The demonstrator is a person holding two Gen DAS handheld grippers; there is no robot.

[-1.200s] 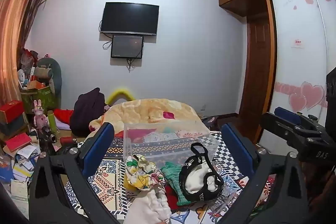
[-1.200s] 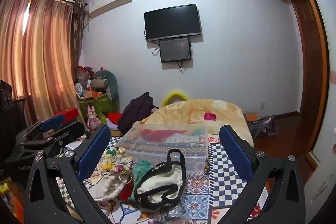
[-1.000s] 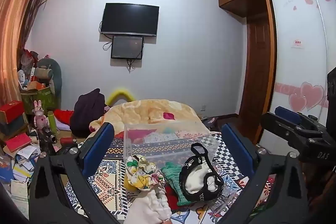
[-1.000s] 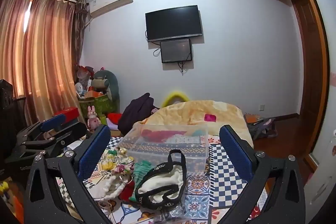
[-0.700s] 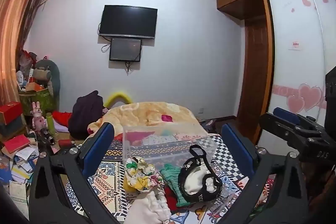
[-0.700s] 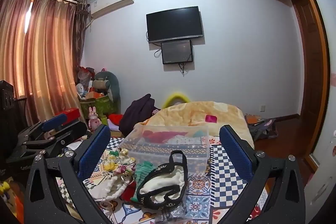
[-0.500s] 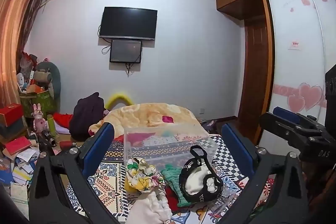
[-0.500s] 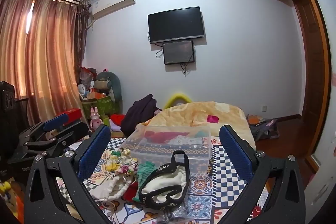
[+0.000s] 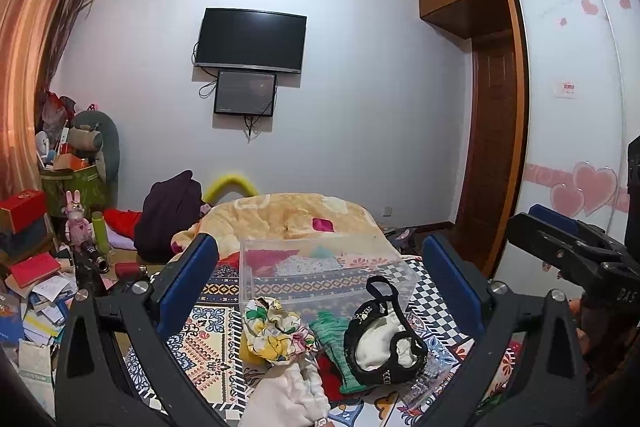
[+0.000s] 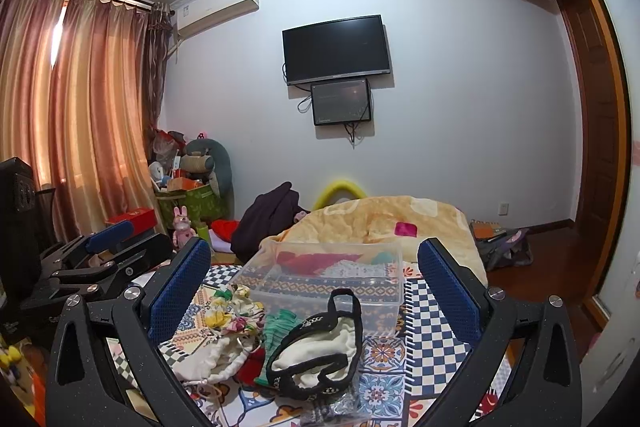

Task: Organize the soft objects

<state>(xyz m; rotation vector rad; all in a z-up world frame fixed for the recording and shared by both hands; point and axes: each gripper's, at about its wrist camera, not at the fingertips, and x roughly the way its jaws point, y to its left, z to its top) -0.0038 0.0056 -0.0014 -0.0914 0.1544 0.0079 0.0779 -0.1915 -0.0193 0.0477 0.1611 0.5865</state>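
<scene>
A clear plastic box [image 9: 320, 267] stands on the patterned cloth [image 9: 200, 343], also in the right wrist view [image 10: 332, 279]. In front lie a floral cloth [image 9: 272, 331], a green knit piece [image 9: 332, 331], a black-trimmed cream garment [image 9: 380, 343] and a white drawstring bag [image 9: 288, 395]. The same pile shows in the right wrist view: floral cloth [image 10: 228, 311], green piece [image 10: 280, 327], black-trimmed garment [image 10: 316, 351], white bag [image 10: 208, 359]. My left gripper [image 9: 320, 251] is open and empty above the pile. My right gripper [image 10: 312, 255] is open and empty, to its right.
A bed with a yellow blanket [image 9: 288, 215] lies behind the box. Clutter of boxes, books and toys [image 9: 48, 251] sits at the left. A wardrobe [image 9: 576, 131] and a door [image 9: 488, 163] stand at the right. A TV [image 9: 250, 41] hangs on the wall.
Both views have tilted slightly upward, so the room sits a little lower in frame. The pile and the box have not moved. Both grippers stay open.
</scene>
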